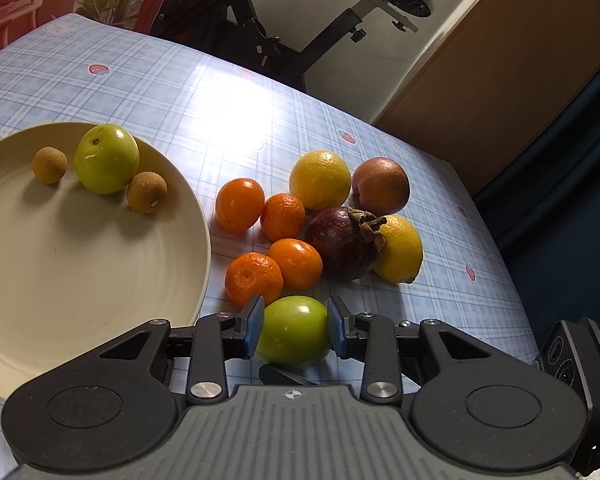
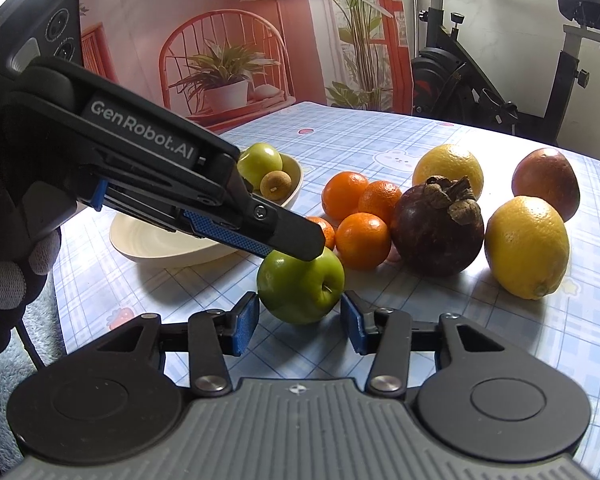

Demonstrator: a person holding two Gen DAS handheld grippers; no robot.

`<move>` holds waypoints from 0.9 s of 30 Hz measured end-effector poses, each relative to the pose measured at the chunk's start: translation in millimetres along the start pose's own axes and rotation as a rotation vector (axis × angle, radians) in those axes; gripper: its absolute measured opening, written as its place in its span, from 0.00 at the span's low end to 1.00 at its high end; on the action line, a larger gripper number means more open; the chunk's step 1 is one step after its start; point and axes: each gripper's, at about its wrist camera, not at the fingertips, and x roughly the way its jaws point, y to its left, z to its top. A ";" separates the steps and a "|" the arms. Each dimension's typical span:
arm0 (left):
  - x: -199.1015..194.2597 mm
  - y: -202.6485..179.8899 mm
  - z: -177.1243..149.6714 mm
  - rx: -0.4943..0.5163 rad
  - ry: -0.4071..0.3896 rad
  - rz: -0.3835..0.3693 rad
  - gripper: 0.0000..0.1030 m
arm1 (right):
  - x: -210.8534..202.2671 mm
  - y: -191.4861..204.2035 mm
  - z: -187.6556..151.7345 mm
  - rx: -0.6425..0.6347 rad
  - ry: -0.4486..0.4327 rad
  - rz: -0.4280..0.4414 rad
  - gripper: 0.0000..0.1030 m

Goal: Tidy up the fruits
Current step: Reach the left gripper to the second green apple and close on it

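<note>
A green apple [image 1: 294, 330] rests on the checked tablecloth, and my left gripper [image 1: 296, 326] is shut on it, a blue pad pressed to each side. From the right wrist view the same green apple [image 2: 300, 286] sits between the tips of my right gripper [image 2: 300, 320], which touch both its flanks. One of the left gripper's fingers [image 2: 296, 236] lies over the apple's top. A cream plate [image 1: 80, 264] holds another green apple [image 1: 106, 158] and two brown longans [image 1: 146, 192].
Behind the held apple lie several tangerines [image 1: 296, 262], a dark mangosteen [image 1: 342, 242], two lemons [image 1: 402, 250], and a reddish fruit [image 1: 380, 186]. The table edge [image 1: 496, 236] runs along the right. An exercise bike [image 2: 500, 68] stands beyond the table.
</note>
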 end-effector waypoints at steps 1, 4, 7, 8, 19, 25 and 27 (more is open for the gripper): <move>-0.7 0.0 -0.7 0.002 -0.002 0.000 0.36 | -0.2 -0.3 -0.1 0.000 -0.001 0.000 0.47; -2.3 -1.4 -3.7 0.007 -0.011 0.004 0.36 | -0.3 -1.3 -0.9 0.000 -0.002 0.004 0.47; -2.9 -2.5 -6.6 0.011 -0.023 0.005 0.36 | -0.9 -2.2 -1.0 0.001 -0.004 0.008 0.47; -2.8 -3.1 -7.4 0.012 -0.026 0.005 0.36 | -0.9 -2.1 -1.0 0.000 -0.005 0.008 0.47; -3.4 -2.8 -9.7 0.016 -0.038 0.004 0.36 | -1.1 -2.2 -0.9 -0.001 -0.005 0.008 0.47; -3.2 -3.0 -10.0 0.014 -0.039 0.004 0.36 | -0.5 -3.5 -1.0 0.004 -0.002 0.014 0.47; -2.9 -3.8 -9.9 0.015 -0.038 0.006 0.36 | -0.6 -4.3 -0.9 0.006 -0.002 0.015 0.47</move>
